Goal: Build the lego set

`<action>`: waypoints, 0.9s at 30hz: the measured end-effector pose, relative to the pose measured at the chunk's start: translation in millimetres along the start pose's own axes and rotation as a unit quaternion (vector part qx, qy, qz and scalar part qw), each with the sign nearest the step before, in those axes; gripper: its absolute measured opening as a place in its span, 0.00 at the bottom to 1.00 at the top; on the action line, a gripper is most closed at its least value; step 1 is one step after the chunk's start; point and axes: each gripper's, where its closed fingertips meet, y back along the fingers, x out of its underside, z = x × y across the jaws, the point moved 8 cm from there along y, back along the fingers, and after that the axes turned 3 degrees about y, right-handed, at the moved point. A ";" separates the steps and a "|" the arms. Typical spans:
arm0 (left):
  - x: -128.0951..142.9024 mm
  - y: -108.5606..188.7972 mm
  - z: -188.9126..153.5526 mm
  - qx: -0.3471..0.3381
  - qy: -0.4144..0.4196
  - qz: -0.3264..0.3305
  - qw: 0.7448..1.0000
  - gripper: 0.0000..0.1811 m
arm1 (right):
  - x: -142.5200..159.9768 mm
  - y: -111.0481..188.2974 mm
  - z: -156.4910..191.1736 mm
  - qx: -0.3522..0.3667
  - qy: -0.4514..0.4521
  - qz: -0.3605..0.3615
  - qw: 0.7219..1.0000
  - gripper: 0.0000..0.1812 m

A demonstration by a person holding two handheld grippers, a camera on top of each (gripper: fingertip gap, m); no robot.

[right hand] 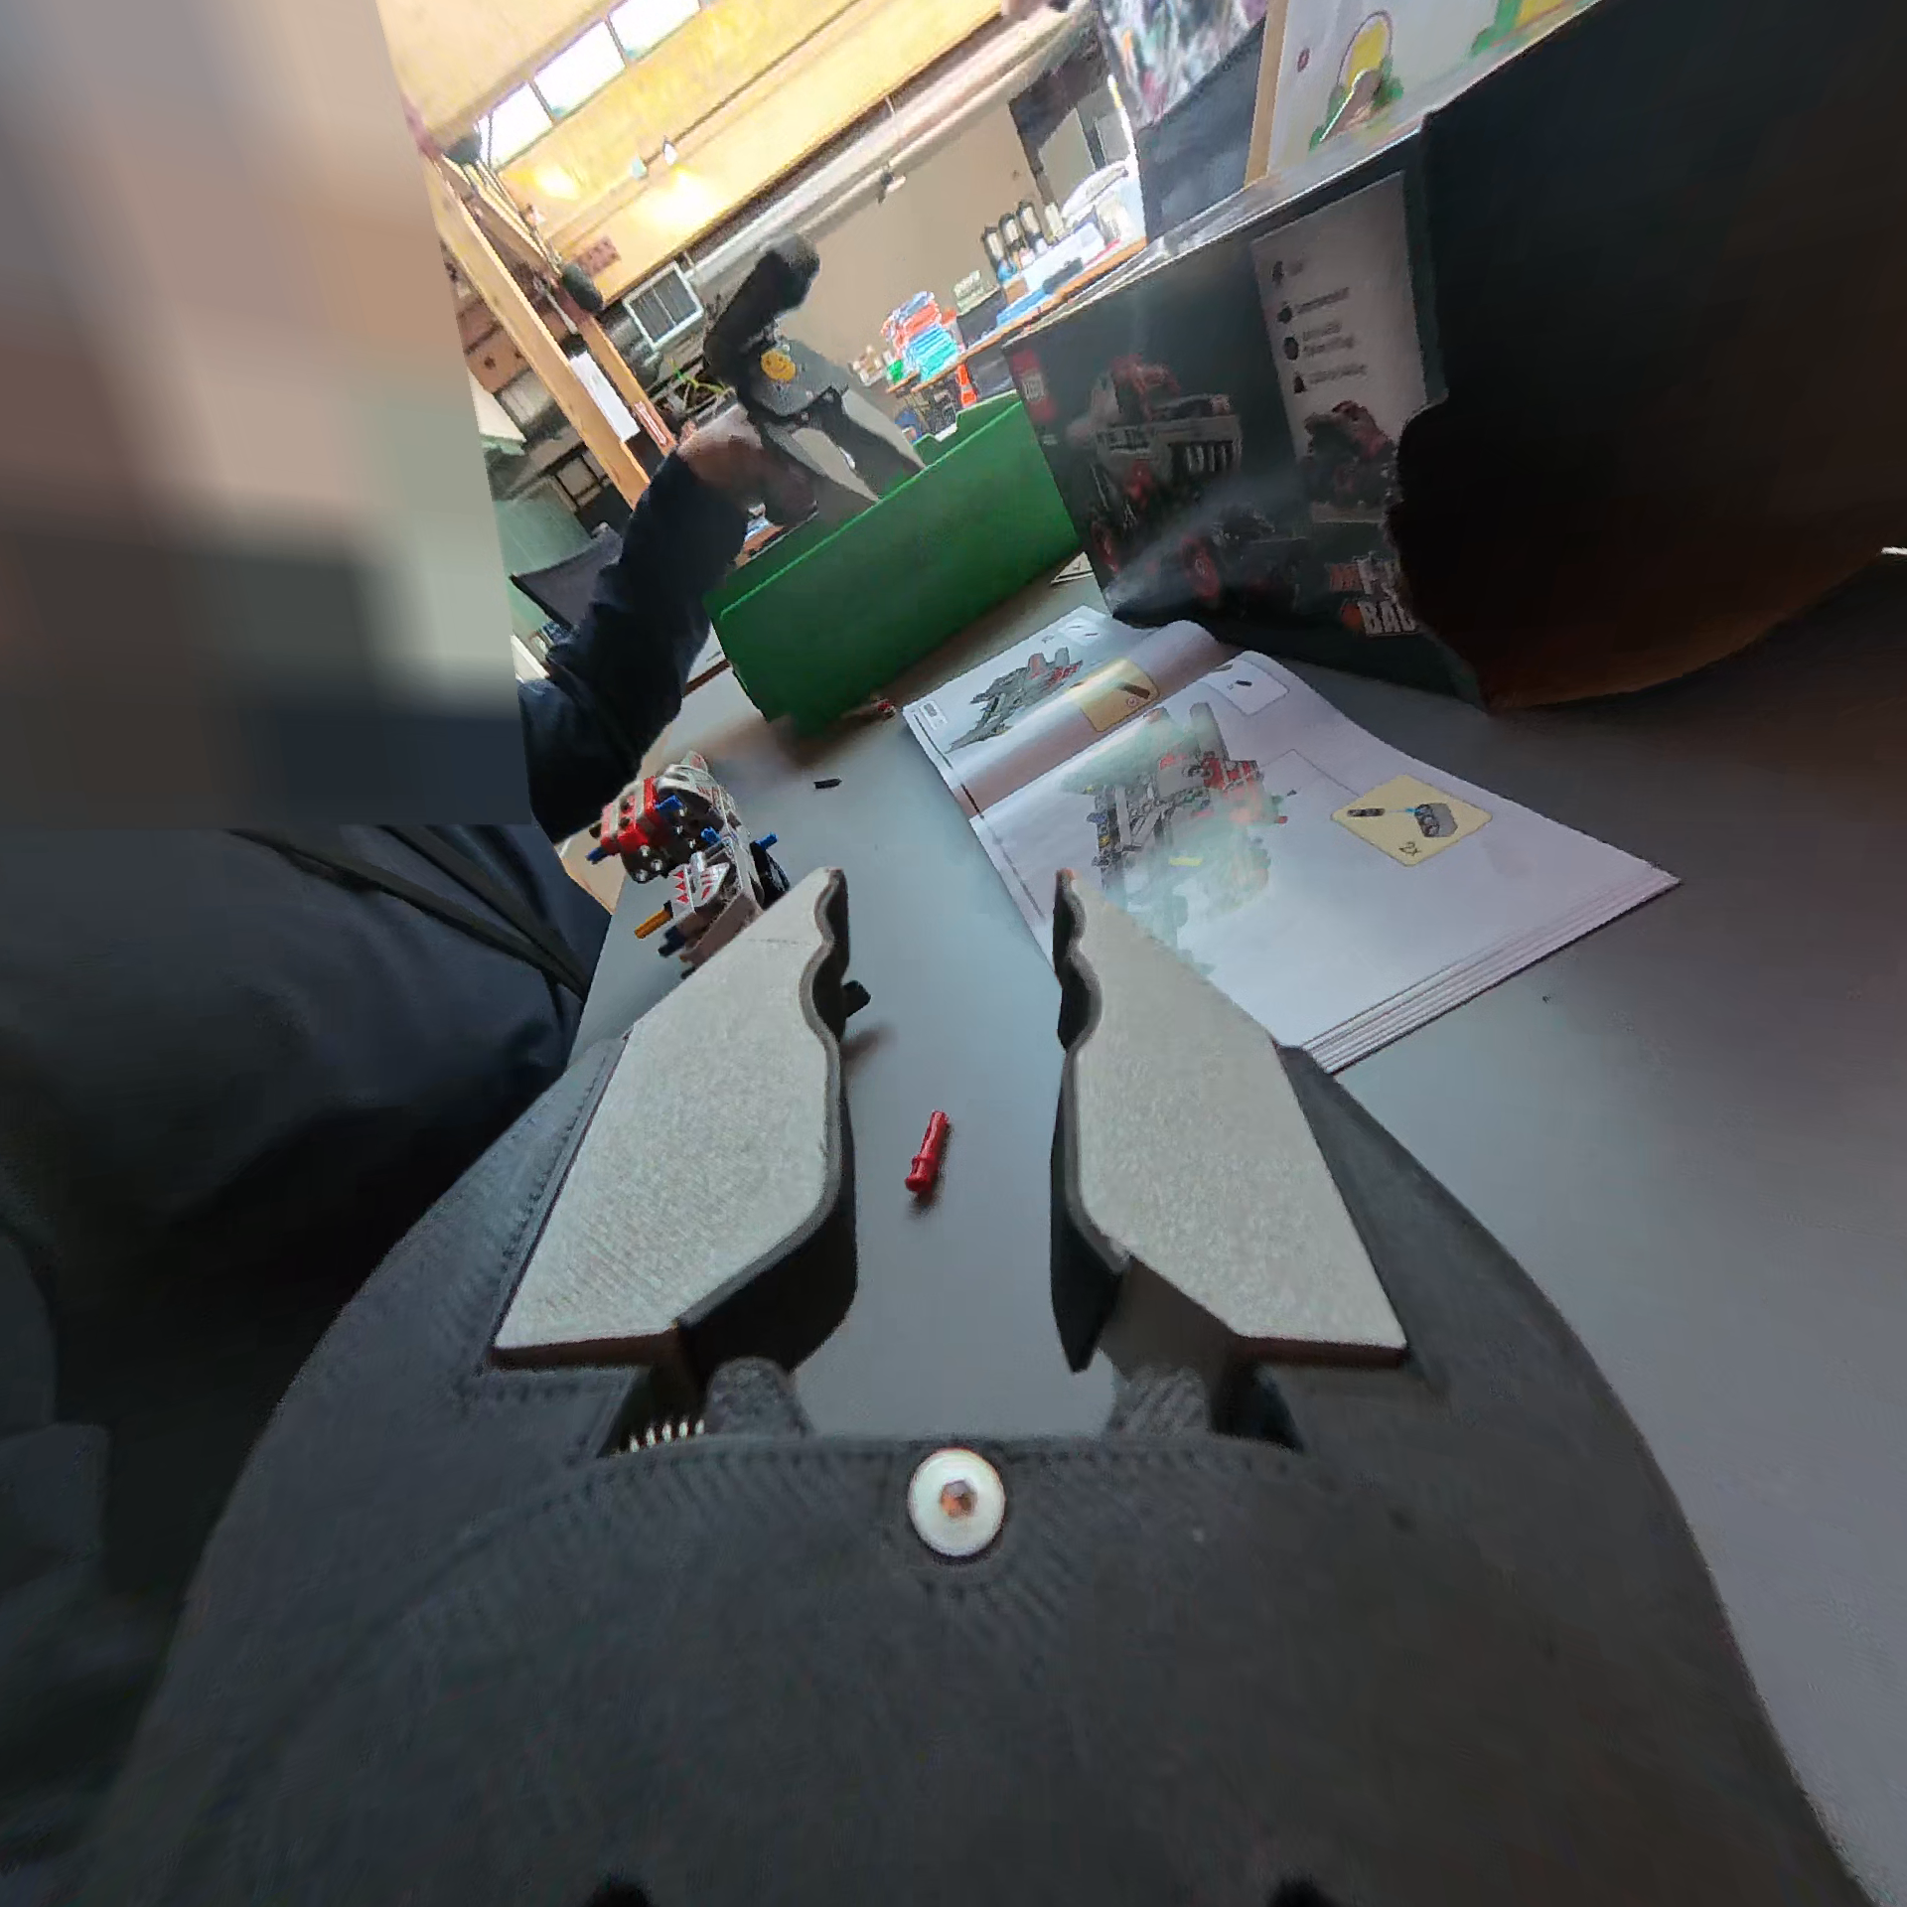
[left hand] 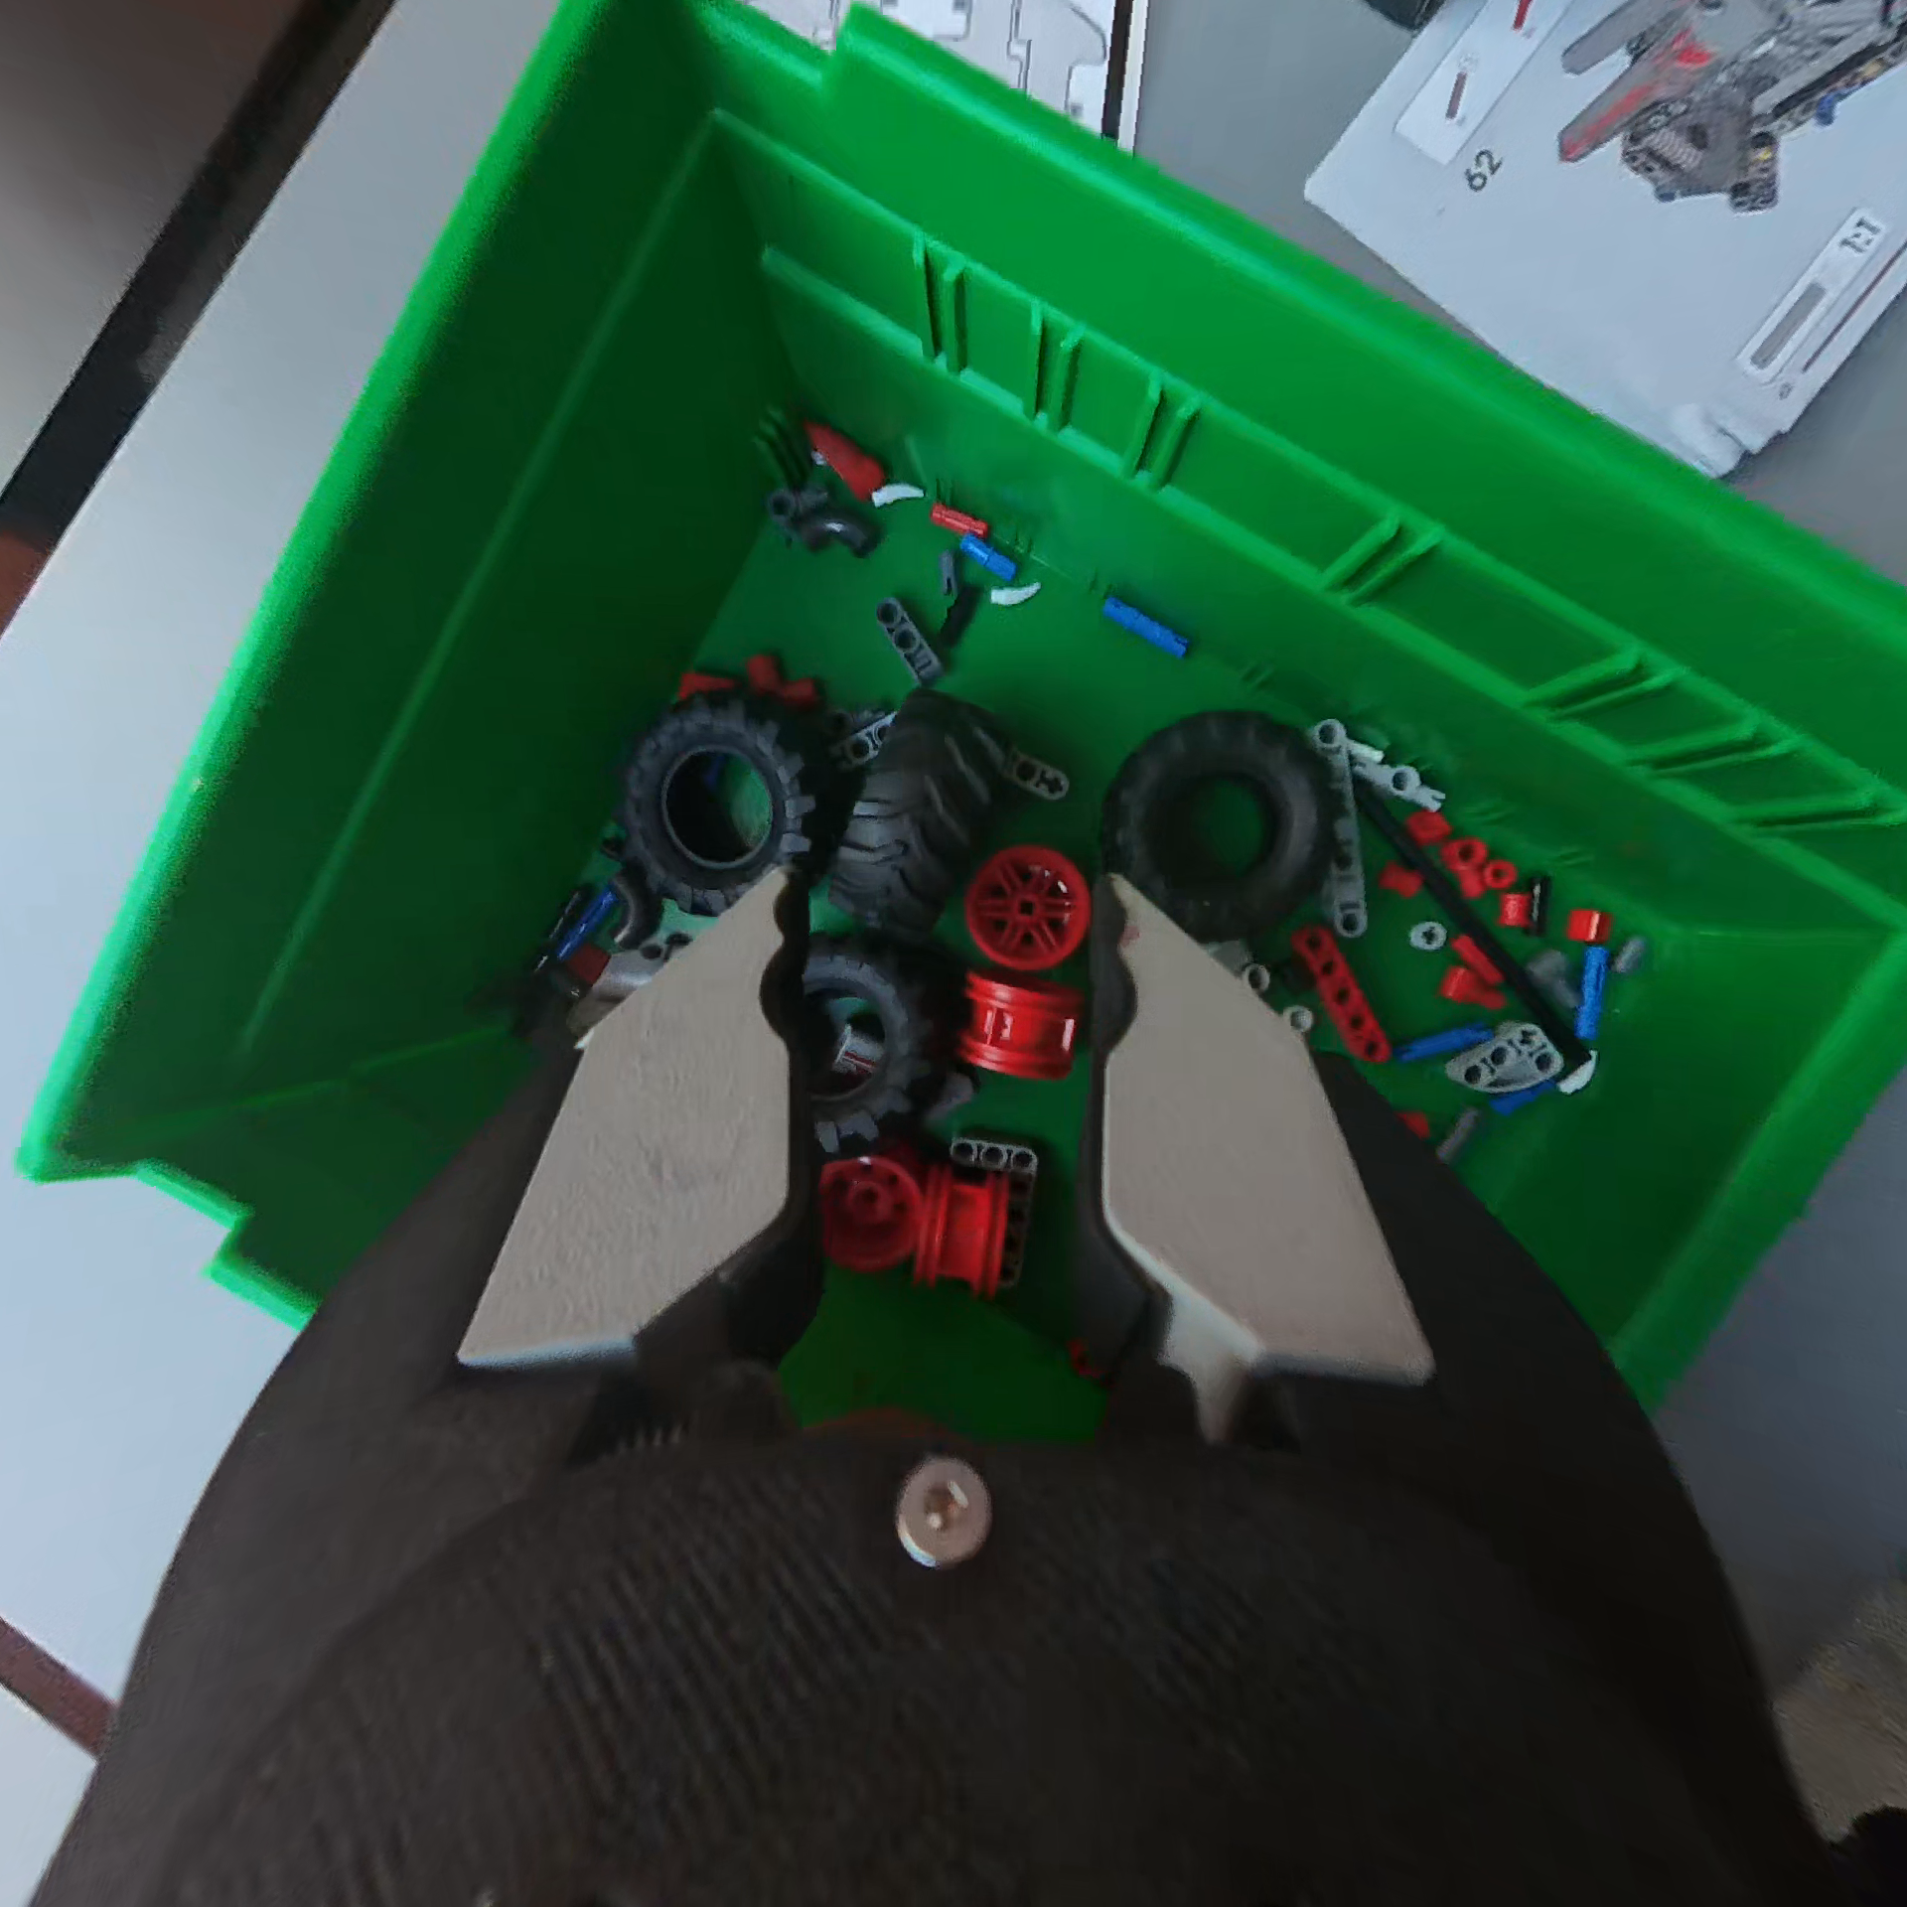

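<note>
My left gripper is open and empty, held over the green bin of loose lego parts. Below its fingertips lie black tyres, a large smooth tyre and red wheel hubs; small red, blue and grey pins and beams are scattered about. My right gripper is open and empty, low over the dark table. A small red pin lies on the table between its fingers. The partly built model stands to the left ahead. The left gripper shows above the bin in the right wrist view.
An open instruction booklet lies right of my right gripper and shows by the bin. The dark set box stands behind it. A small black piece lies near the bin. A person's dark sleeve reaches to the bin. About 55 centimeters separates my left fingertips from my right.
</note>
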 end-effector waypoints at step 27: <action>-9.1 -36.8 -4.3 -0.058 -0.112 0.092 0.988 0.16 | -0.3 -1.2 -9.1 0.020 -0.028 0.002 0.999 0.22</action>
